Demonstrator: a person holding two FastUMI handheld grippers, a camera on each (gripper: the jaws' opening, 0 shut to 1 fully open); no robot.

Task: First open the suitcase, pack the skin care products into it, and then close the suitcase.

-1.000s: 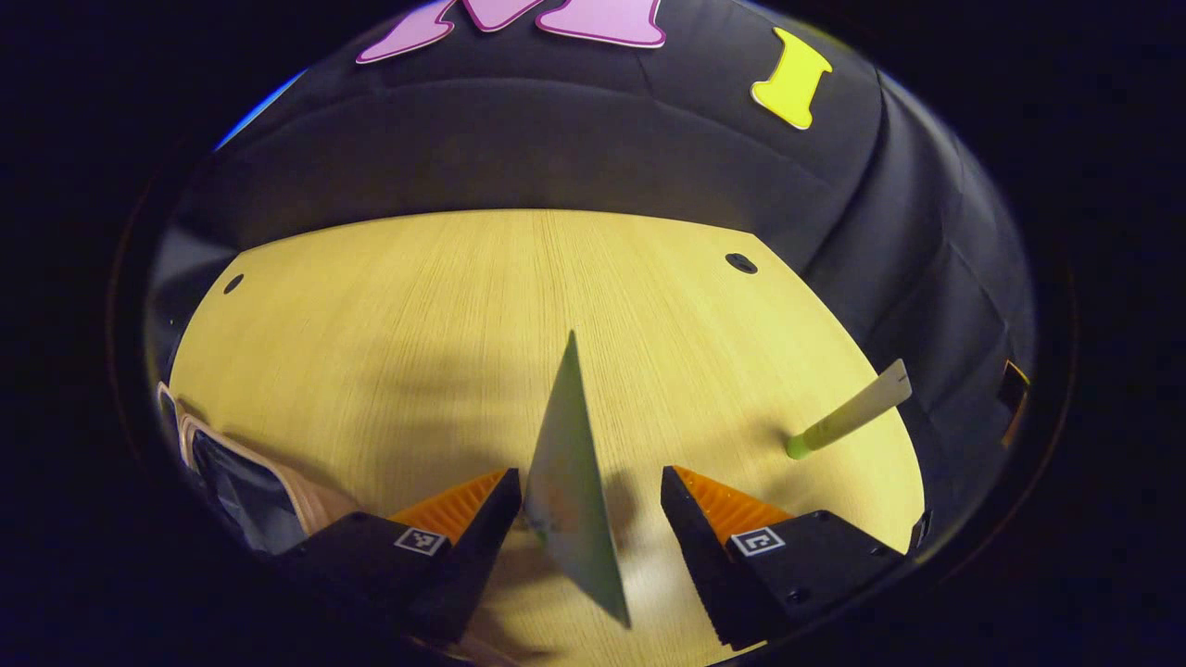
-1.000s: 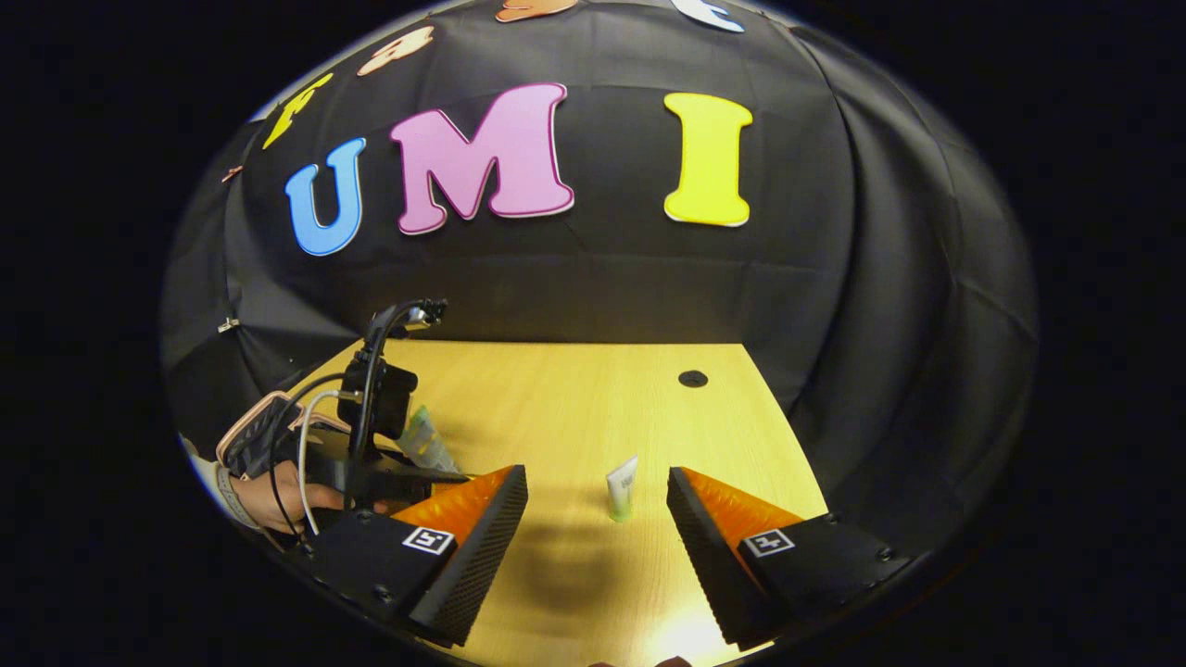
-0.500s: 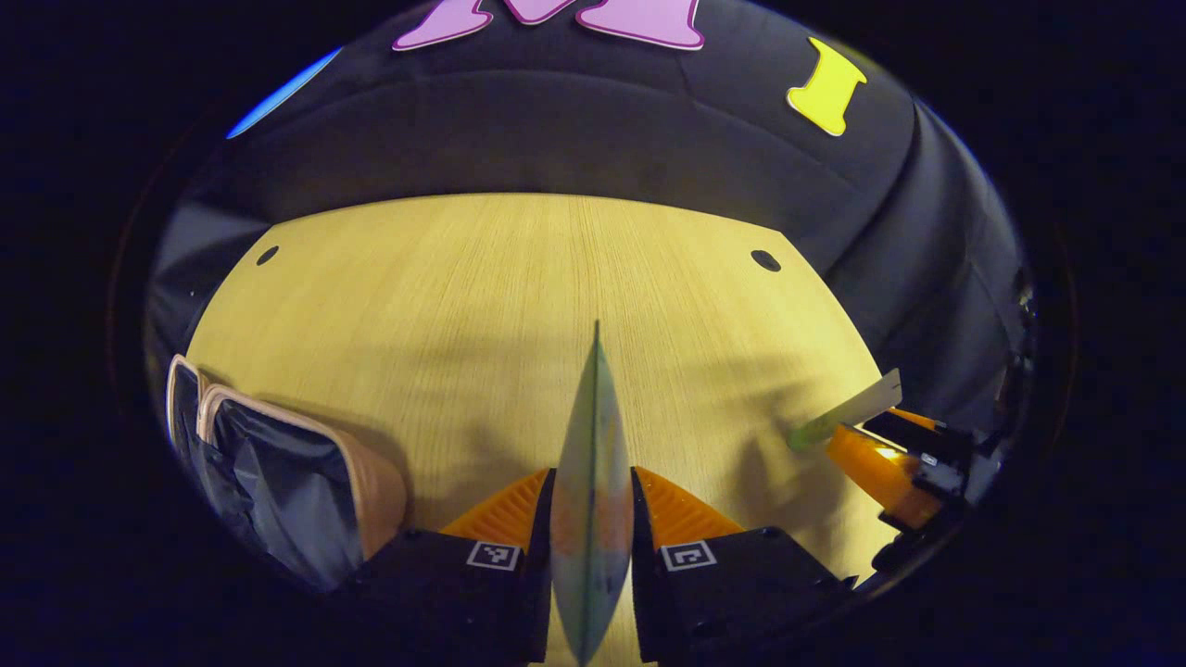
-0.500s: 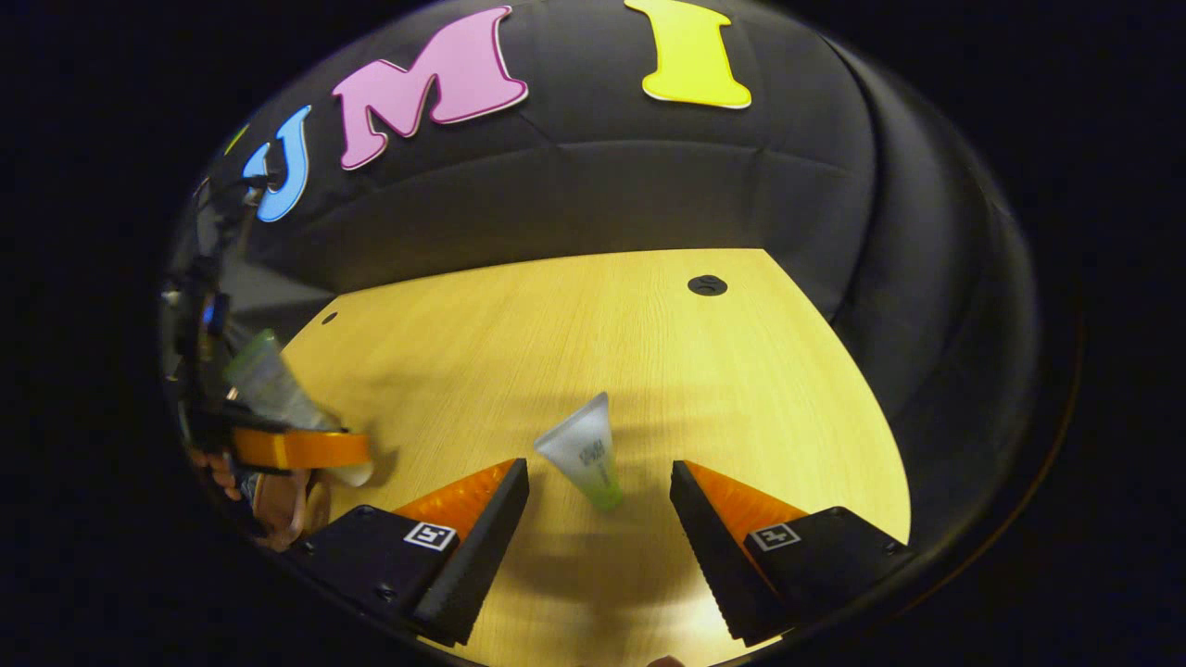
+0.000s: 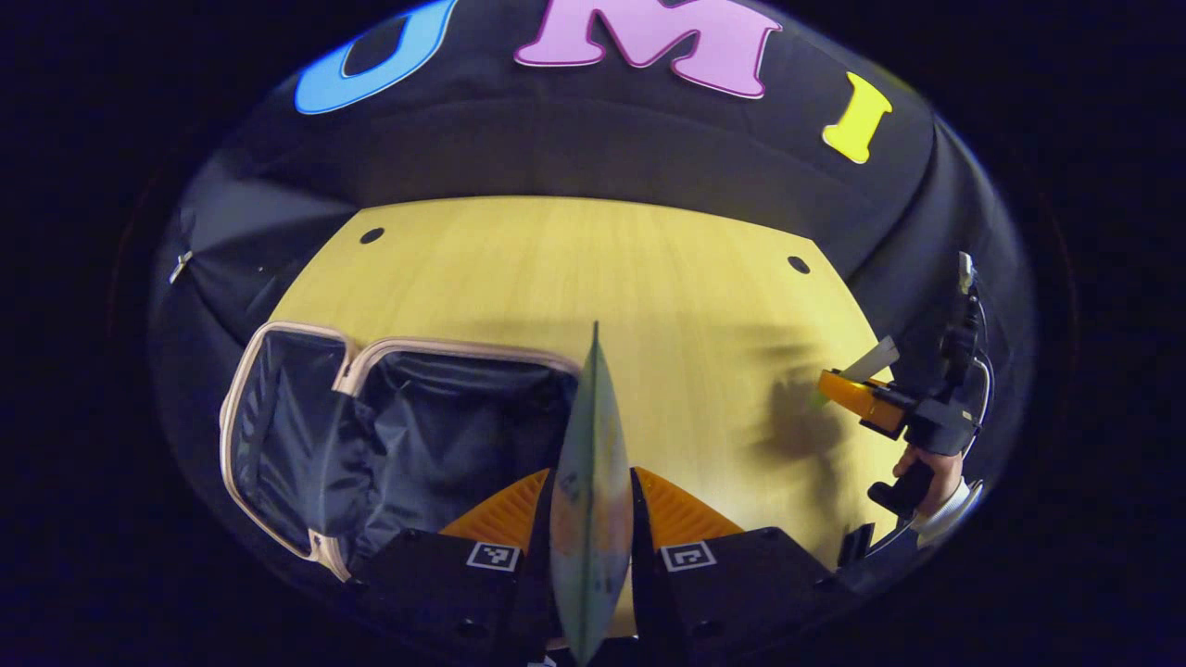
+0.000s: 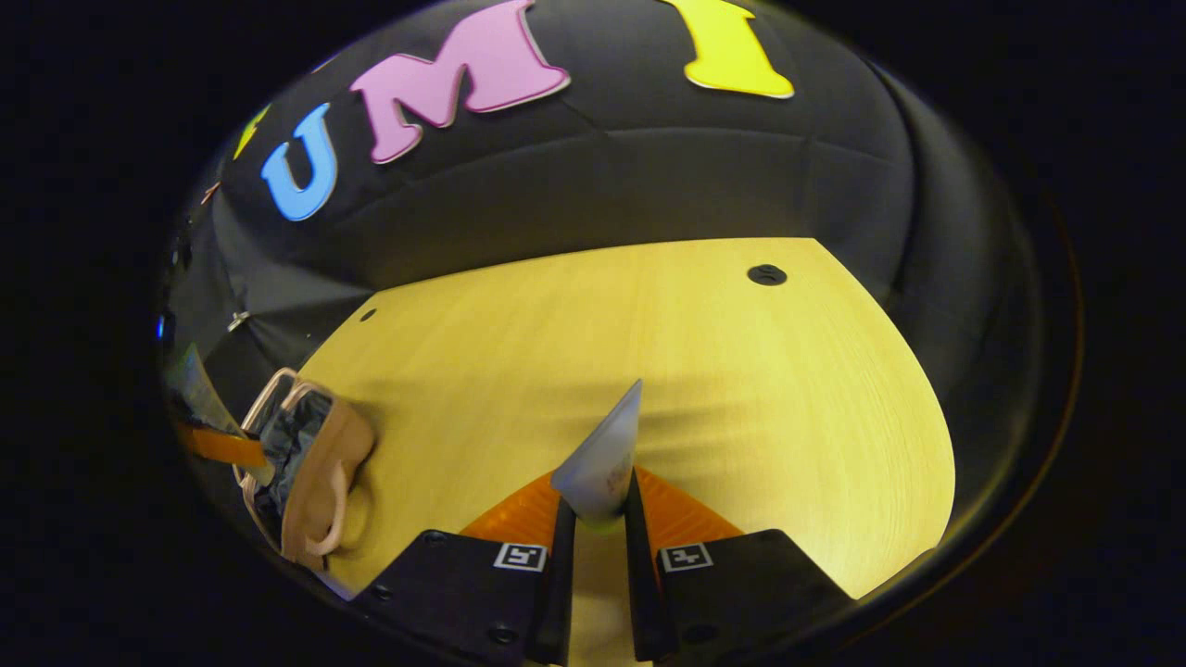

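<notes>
**Both grippers hold a tube, suitcase lies open**

Left gripper view: the left gripper [image 5: 593, 519] has its two fingers pressed against a flat green tube [image 5: 591, 463], which stands on edge between them with its sealed end pointing away from the camera. Just left of the fingers, the suitcase [image 5: 371, 435] lies open on the wooden table [image 5: 593, 269], showing a dark lining and a pale pink rim; its two halves sit side by side. Toward the right edge of the table, the right gripper [image 5: 857, 389] is seen farther off, gripping a small pale tube [image 5: 876, 357], with a hand [image 5: 927, 468] on its handle.

Right gripper view: the right gripper [image 6: 598, 523] is clamped narrowly on the small pale tube [image 6: 607, 454], whose wide sealed end tilts up and away over the table [image 6: 741, 371]. The suitcase [image 6: 310, 463] sits near the table's left edge. Beside it, at the far left, the green tube [image 6: 195, 389] is visible, blurred.
</notes>
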